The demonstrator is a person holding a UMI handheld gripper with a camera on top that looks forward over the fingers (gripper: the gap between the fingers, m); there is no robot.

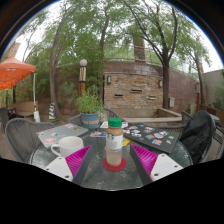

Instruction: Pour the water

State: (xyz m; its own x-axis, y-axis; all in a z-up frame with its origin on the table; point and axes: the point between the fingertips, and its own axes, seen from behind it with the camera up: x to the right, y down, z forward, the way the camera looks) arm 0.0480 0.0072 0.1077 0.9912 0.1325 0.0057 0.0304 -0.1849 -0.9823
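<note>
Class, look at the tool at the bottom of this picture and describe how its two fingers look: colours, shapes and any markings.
The gripper has two fingers, each with a white outer body and a bright magenta pad on its inner face. The left finger and right finger look like mirrored wedges, with pads tapering to points. No cables, markings or sleeves are visible.

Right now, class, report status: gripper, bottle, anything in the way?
Gripper open. Bottle upright on glass table, between the fingers, gaps either side. White cup just left. Nothing blocking.
</note>
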